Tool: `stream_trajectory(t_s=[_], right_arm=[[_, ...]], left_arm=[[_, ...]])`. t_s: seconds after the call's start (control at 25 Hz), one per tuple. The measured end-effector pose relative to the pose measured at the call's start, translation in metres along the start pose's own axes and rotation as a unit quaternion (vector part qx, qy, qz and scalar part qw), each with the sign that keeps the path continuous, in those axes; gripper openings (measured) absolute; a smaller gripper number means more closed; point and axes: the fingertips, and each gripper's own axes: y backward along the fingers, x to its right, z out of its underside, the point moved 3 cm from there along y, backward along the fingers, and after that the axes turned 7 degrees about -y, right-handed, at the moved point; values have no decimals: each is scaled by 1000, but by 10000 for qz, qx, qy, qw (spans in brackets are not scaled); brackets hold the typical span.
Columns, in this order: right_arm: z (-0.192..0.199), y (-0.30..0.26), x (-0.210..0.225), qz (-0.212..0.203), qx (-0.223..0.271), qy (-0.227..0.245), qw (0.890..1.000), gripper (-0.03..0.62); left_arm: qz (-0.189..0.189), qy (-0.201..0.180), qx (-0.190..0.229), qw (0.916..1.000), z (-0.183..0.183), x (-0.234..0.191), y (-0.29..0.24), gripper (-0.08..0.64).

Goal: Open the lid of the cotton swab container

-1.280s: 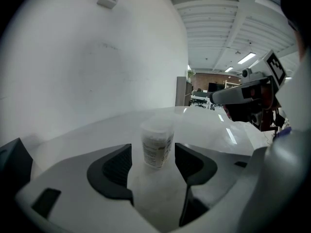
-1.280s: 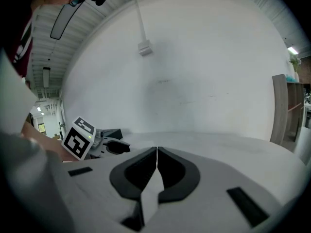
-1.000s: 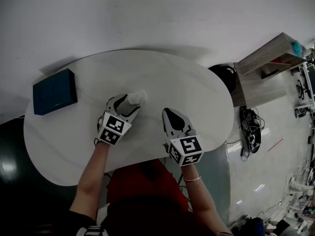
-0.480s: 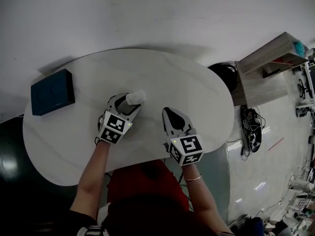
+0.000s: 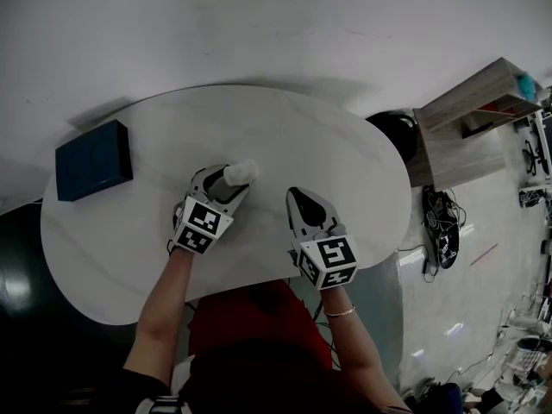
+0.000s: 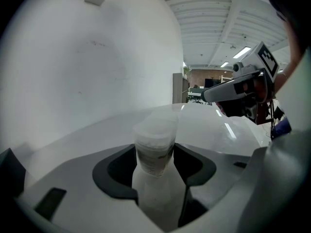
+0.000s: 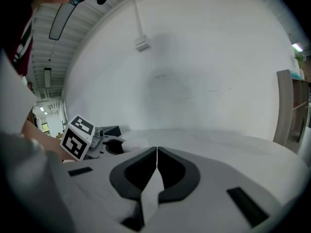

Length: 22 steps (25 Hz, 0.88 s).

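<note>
At frame centre the left gripper (image 5: pixel 226 182) clamps the cotton swab container (image 5: pixel 239 172) to steady it; the right gripper (image 5: pixel 301 204), jaws closed and empty, waits beside for the lid.

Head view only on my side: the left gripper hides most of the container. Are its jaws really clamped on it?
Observer: Yes. The left gripper view shows the left gripper's jaws pressing both sides of the cotton swab container.
Operator: Is the lid off?
Observer: No, the lid sits on top, ahead of the jaws.
Operator: And the right gripper?
Observer: In its own view, the right gripper has its jaws together with nothing between them.
</note>
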Motion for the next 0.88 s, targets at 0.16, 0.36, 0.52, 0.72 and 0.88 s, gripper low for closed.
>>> stream_trajectory(t_s=[0.16, 0.36, 0.52, 0.72, 0.88], right_arm=[[-2, 1, -3, 2, 29, 33, 10000, 17], [-6, 6, -5, -1, 97, 97, 9999, 17], [-11, 12, -8, -39, 172, 159, 9997, 17], [-20, 22, -15, -137, 319, 237, 9991, 17], [-34, 30, -25, -403, 545, 312, 9972, 17]], left_arm=[[99, 70, 16, 9999, 0, 4, 3, 253], [208, 163, 92, 9996, -5, 9, 10, 252], [291, 260, 240, 9990, -13, 11, 19, 250], [364, 323, 455, 9978, -27, 13, 36, 249], [360, 317, 593, 9971, -37, 13, 49, 249]])
